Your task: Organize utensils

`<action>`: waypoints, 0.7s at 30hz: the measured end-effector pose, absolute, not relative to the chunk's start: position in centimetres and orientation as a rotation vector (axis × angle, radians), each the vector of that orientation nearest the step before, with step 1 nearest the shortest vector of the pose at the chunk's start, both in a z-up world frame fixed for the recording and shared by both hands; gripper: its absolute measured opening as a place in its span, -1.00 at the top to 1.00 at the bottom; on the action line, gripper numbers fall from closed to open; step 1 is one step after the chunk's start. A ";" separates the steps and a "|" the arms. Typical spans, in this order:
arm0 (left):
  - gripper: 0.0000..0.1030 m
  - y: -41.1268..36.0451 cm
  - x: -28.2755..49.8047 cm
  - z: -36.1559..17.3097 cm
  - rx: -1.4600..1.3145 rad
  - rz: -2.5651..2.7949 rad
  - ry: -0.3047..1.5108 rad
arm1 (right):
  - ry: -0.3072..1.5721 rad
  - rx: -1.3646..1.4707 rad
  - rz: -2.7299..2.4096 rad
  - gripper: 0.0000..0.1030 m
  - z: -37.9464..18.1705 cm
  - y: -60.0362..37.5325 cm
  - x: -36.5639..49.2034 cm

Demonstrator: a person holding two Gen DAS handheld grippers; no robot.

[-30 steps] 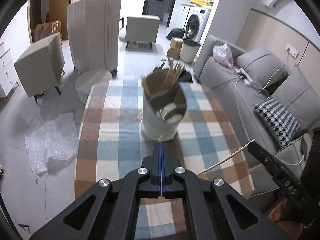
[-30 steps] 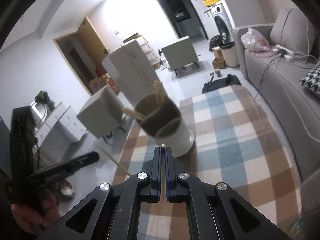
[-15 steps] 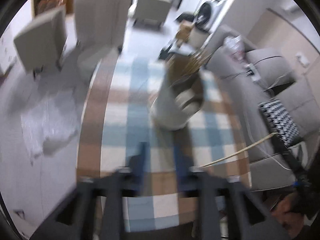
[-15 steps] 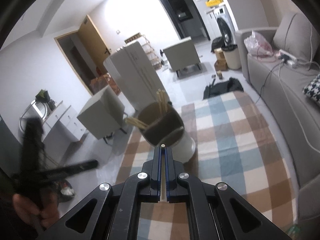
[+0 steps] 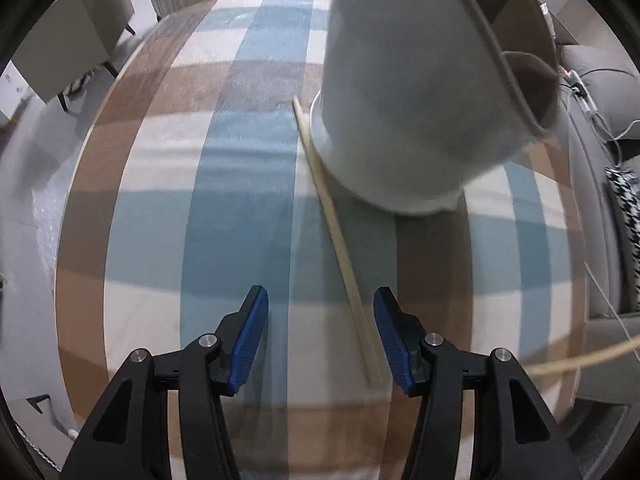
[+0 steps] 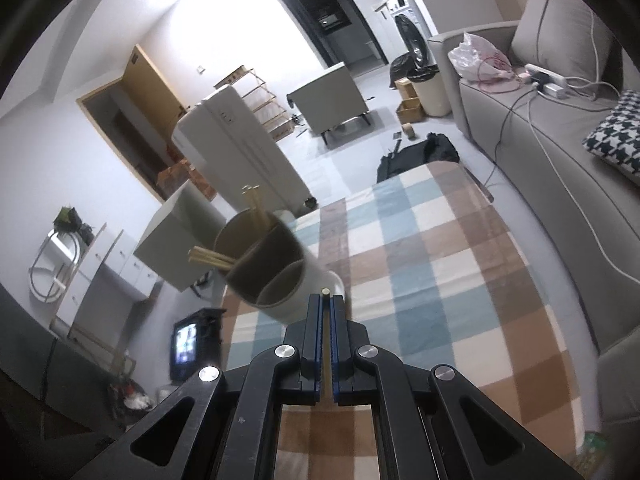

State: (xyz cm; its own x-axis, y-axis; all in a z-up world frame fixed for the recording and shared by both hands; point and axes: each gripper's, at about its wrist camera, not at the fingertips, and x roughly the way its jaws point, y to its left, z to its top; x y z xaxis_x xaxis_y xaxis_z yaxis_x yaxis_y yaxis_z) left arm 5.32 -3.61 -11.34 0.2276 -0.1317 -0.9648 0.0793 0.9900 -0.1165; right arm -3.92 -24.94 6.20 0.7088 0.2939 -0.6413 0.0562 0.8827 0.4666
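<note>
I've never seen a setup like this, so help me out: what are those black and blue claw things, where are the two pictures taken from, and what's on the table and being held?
No robot here: a person carries a pair of handheld tongs in each hand, each with a wide-angle camera looking along its fingers.

The left view looks steeply down at a table under a checked cloth. The left tongs have just been opening and stand open around a loose chopstick lying on the cloth, not yet pinching it. Its far end lies beside the base of a white utensil holder.

The right view looks across the room. The right tongs are shut on another chopstick; only its tip shows. More chopsticks already stand in the holder.
</note>
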 end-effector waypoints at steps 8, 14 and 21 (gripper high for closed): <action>0.44 -5.1 4.8 -11.2 0.030 -0.073 1.292 | 0.787 0.508 0.138 0.95 6.1 -25.7 -4.1; 0.96 -5.0 2.3 -11.0 0.037 -0.091 1.305 | 0.760 0.537 0.136 0.95 6.7 -26.2 -4.6; 0.97 -1.2 -3.5 -11.1 0.016 -0.110 1.407 | 0.749 0.556 0.148 0.95 7.0 -25.7 -4.7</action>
State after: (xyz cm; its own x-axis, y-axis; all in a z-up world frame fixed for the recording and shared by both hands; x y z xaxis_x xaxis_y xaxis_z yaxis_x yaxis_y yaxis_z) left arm -3.50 -1.22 -11.08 0.1586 -0.0677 -0.9850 0.0861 0.9948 -0.0545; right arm -4.74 -25.67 6.98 0.7298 0.3201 -0.6041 0.0658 0.8466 0.5282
